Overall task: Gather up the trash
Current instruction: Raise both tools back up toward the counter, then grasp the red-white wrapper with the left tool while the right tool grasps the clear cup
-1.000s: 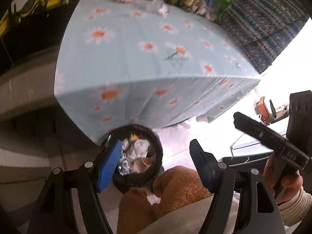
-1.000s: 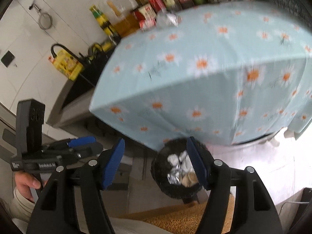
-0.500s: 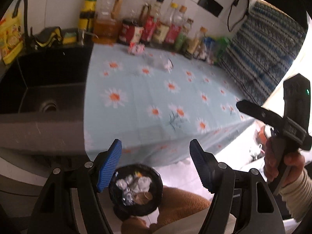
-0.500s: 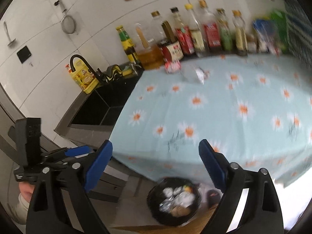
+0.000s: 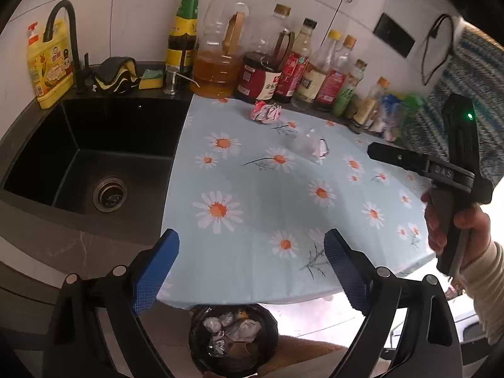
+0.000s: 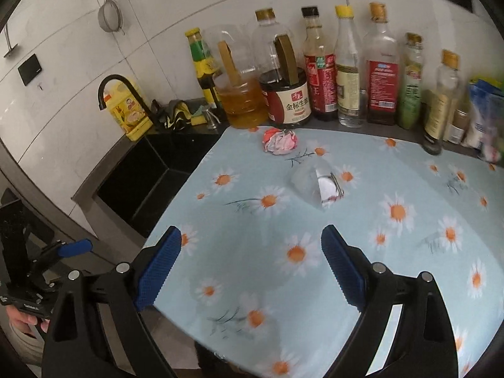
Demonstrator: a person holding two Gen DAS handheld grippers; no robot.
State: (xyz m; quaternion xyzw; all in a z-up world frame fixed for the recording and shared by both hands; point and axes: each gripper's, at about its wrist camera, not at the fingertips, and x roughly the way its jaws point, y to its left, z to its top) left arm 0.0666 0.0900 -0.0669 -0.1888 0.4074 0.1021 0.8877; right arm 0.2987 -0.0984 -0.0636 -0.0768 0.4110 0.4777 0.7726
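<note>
A crumpled pink and white wrapper (image 5: 266, 113) (image 6: 280, 140) lies on the daisy tablecloth (image 5: 252, 189) near the bottles. A clear crumpled plastic piece (image 5: 310, 146) (image 6: 318, 182) lies mid-table. A black trash bin (image 5: 233, 337) with crumpled trash stands on the floor below the table's front edge. My left gripper (image 5: 252, 271) is open and empty above the table's front edge. My right gripper (image 6: 252, 267) is open and empty over the table, short of the plastic piece. The right gripper's handle (image 5: 453, 173) shows in the left wrist view.
A black sink (image 5: 91, 157) with a faucet (image 5: 66, 31) lies left of the table. A row of sauce and oil bottles (image 6: 315, 78) lines the back wall. A yellow detergent bottle (image 5: 47, 63) and sponges (image 5: 151, 77) sit behind the sink.
Both grippers have risen from the bin on the floor and now face the tabletop. The right one has moved in over the table. Both stay open.
</note>
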